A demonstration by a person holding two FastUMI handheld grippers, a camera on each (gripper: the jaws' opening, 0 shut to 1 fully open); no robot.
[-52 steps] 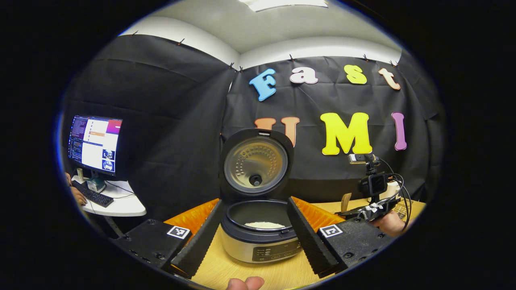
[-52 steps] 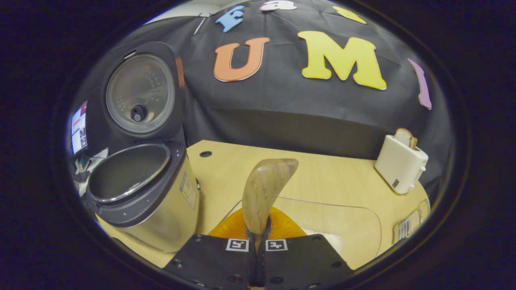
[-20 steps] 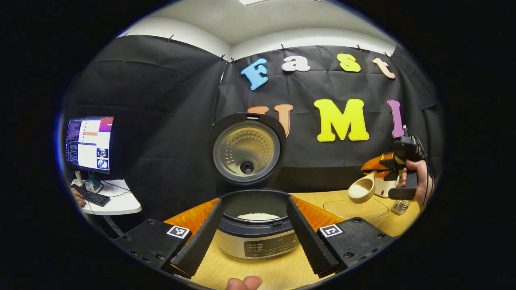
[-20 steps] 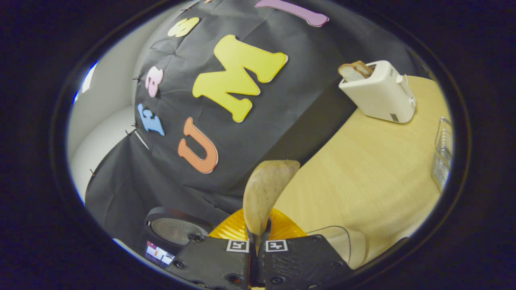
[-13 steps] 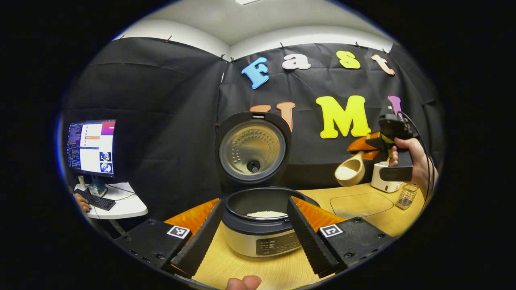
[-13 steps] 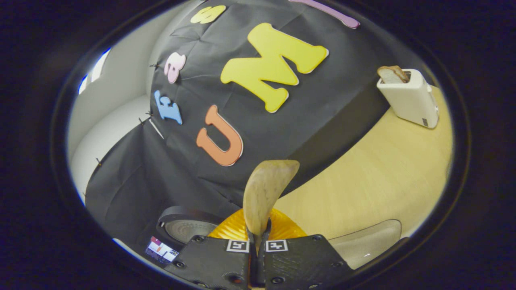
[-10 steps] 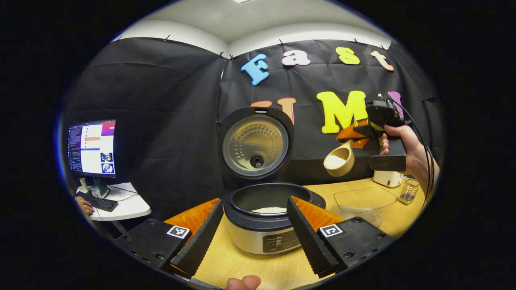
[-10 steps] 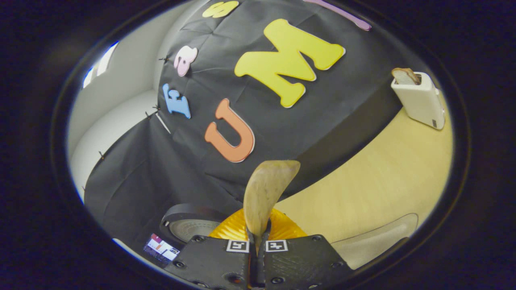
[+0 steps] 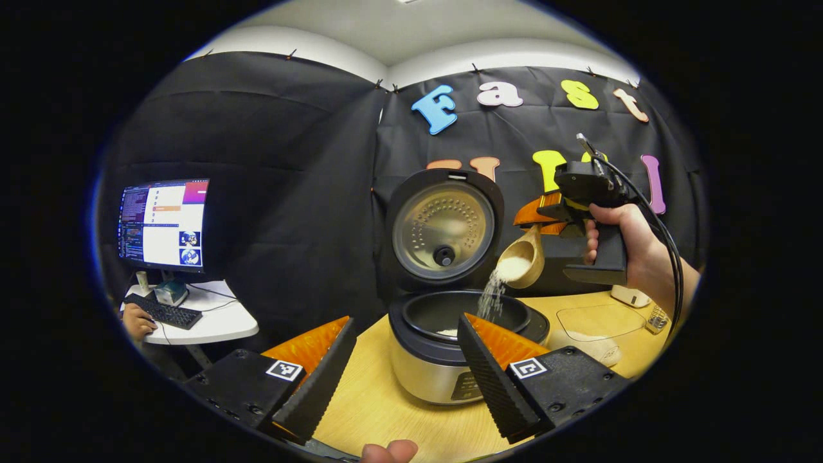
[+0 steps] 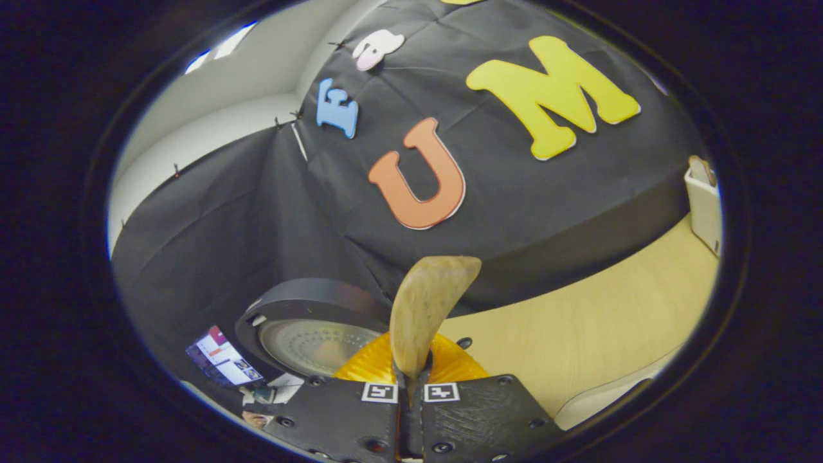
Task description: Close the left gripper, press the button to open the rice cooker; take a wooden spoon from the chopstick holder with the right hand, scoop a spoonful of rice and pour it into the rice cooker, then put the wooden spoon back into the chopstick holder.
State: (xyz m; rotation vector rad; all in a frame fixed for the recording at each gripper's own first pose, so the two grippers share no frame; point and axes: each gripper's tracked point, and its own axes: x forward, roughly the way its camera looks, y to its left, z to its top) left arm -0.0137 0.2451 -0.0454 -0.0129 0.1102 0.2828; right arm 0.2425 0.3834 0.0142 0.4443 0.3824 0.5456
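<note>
Both views differ: open left jaws frame rice [image 9: 494, 297] falling; right jaws clamp wooden spoon [image 10: 421, 315].

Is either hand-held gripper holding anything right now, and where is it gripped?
The right hand-held gripper is shut on the wooden spoon, gripped by its handle just behind the bowl. The left hand-held gripper is open and holds nothing.

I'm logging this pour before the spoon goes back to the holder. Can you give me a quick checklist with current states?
1. Rice cooker lid open: ok.
2. Wooden spoon tipped over the pot, rice falling in: ok.
3. Right gripper shut on the spoon's handle: ok.
4. Spoon fully emptied: not ok, rice remains in the bowl.
5. Left gripper open, apart from the cooker: ok.
6. Chopstick holder free to take the spoon: cannot tell.
</note>
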